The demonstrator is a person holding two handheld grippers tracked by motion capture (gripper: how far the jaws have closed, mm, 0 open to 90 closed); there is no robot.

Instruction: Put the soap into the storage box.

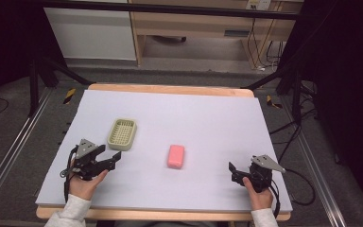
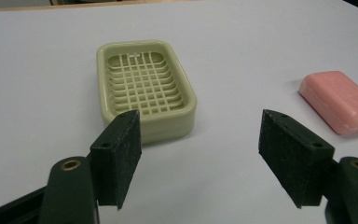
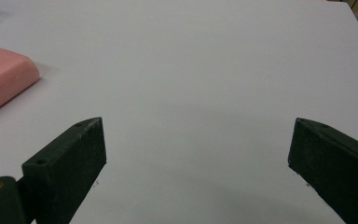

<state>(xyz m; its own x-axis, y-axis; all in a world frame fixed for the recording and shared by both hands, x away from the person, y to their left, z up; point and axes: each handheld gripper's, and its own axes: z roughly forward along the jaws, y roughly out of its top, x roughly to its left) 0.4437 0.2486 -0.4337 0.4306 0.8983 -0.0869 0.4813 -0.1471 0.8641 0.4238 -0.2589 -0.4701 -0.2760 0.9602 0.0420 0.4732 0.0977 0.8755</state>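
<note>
A pale green soap dish [image 1: 122, 134] with a slotted grid floor sits on the left half of the table, holding nothing. To its right, near the middle, a pink soap bar [image 1: 176, 156] lies flat. My left gripper [image 1: 112, 152] rests at the front left, open, just short of the soap dish [image 2: 144, 88]; the soap bar [image 2: 345, 100] lies to the right, beyond its jaws [image 2: 200, 121]. My right gripper [image 1: 234, 172] is open at the front right and faces bare table [image 3: 198, 128]. The soap bar [image 3: 2, 79] is at its far left.
The white board [image 1: 194, 113] covers a wooden table whose edge shows at the back and front. Black frame legs [image 1: 33, 90] stand at both back corners. Cables [image 1: 288, 137] trail on the floor to the right. A wooden cabinet [image 1: 194, 28] stands behind.
</note>
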